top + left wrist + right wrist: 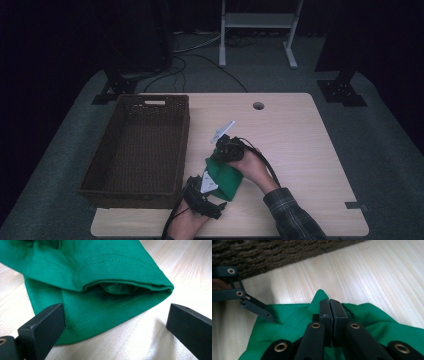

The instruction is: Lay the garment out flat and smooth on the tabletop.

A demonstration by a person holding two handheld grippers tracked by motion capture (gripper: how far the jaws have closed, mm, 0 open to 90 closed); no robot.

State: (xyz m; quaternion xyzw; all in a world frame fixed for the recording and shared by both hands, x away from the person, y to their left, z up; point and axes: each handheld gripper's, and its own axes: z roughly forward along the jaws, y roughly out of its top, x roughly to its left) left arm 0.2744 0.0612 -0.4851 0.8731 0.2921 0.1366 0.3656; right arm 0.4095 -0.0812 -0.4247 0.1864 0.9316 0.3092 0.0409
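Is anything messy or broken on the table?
Nothing looks broken or spilled. The green cloth lies bunched beside the basket, and the right gripper is pinching a fold of it. The left gripper sits open at its hem.

I can read no text, label, brand, number or sign anywhere in my three views from here.

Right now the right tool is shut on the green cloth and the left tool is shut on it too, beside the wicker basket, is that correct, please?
Not quite. The left tool is open: the left gripper view shows its jaws standing wide apart at the hem of the green cloth. The right tool is indeed shut on the cloth, beside the wicker basket.
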